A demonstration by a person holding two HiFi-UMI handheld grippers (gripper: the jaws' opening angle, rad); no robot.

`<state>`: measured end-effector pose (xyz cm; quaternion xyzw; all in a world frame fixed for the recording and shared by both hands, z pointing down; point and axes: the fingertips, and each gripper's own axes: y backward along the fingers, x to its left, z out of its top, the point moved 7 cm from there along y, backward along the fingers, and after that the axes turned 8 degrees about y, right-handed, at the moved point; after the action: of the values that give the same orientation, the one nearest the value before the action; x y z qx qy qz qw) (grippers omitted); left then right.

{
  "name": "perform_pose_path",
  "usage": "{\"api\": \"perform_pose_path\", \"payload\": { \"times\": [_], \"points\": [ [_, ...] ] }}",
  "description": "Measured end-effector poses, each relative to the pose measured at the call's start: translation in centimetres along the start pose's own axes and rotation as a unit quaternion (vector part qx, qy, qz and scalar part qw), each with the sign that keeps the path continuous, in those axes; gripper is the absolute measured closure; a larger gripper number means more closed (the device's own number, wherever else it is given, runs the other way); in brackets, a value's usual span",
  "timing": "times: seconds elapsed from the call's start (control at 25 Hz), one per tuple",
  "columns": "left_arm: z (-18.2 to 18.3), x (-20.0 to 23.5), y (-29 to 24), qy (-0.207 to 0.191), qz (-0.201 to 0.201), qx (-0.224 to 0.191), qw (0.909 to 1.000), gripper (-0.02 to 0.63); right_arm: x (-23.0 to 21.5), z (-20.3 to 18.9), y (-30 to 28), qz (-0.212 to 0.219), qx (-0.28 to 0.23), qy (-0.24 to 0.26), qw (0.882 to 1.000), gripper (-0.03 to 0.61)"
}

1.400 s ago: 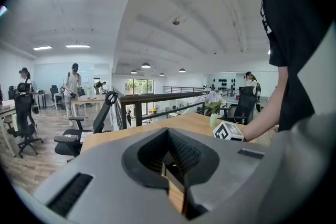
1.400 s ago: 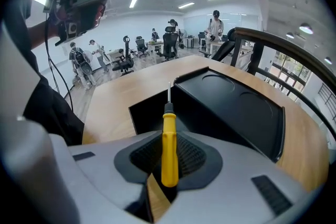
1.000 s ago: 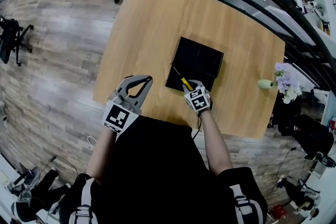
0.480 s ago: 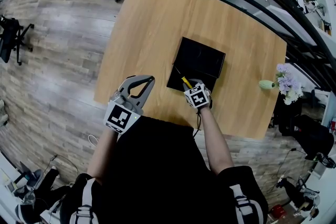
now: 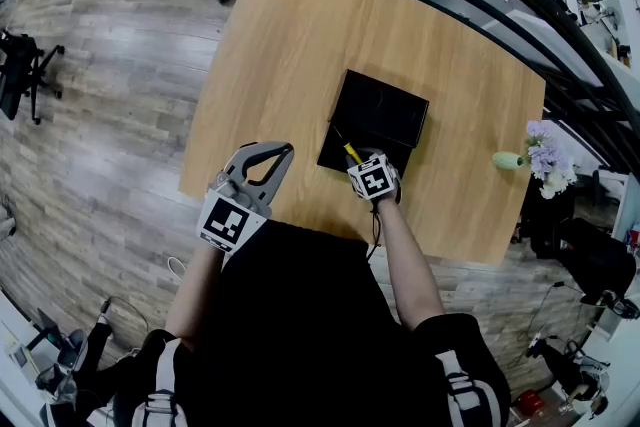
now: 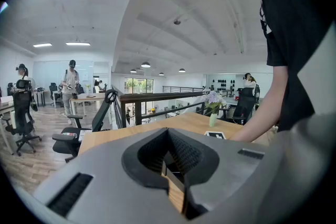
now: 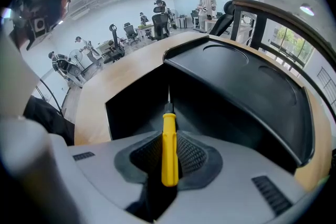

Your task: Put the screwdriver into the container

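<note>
A yellow-handled screwdriver (image 7: 169, 144) with a thin metal shaft is clamped between the jaws of my right gripper (image 7: 169, 157), which is shut on its handle. Its tip points into the black container (image 7: 236, 92) just ahead. In the head view the screwdriver (image 5: 351, 153) hangs over the near edge of the black container (image 5: 385, 105), with the right gripper (image 5: 363, 167) right behind it. My left gripper (image 5: 278, 153) hovers at the table's near left edge, jaws together with nothing between them. Its own view shows the left gripper (image 6: 169, 170) above the table top.
The wooden table (image 5: 290, 45) holds a small vase of purple flowers (image 5: 540, 155) at its right edge. A dark railing (image 5: 520, 5) runs behind the table. Office chairs (image 5: 25, 65) stand on the floor to the left. People stand in the distance.
The right gripper with the screwdriver has edged slightly toward the container. The left gripper has barely moved.
</note>
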<state>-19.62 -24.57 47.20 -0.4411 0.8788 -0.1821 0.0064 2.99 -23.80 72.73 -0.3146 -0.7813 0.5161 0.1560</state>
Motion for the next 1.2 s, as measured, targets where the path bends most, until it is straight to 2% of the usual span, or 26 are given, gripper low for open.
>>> {"api": "perform_pose_path", "payload": {
  "times": [0.48, 0.68, 0.88, 1.2],
  "points": [
    [0.4, -0.1, 0.4, -0.003, 0.001, -0.005, 1.0, 0.592, 0.2, 0.2, 0.0, 0.011, -0.002, 0.0, 1.0, 0.485],
    [0.7, -0.4, 0.4, -0.008, 0.0, -0.009, 0.9999, 0.592, 0.2, 0.5, 0.5, 0.004, -0.021, 0.003, 1.0, 0.459],
    [1.1, -0.8, 0.6, -0.016, 0.0, -0.022, 0.9996, 0.592, 0.0, 0.5, 1.3, -0.004, -0.035, 0.005, 0.999, 0.459],
    [1.4, -2.3, 0.7, -0.026, 0.0, -0.018, 0.9995, 0.592, -0.6, -0.4, 4.2, -0.022, -0.076, -0.005, 0.997, 0.459]
  ]
}}
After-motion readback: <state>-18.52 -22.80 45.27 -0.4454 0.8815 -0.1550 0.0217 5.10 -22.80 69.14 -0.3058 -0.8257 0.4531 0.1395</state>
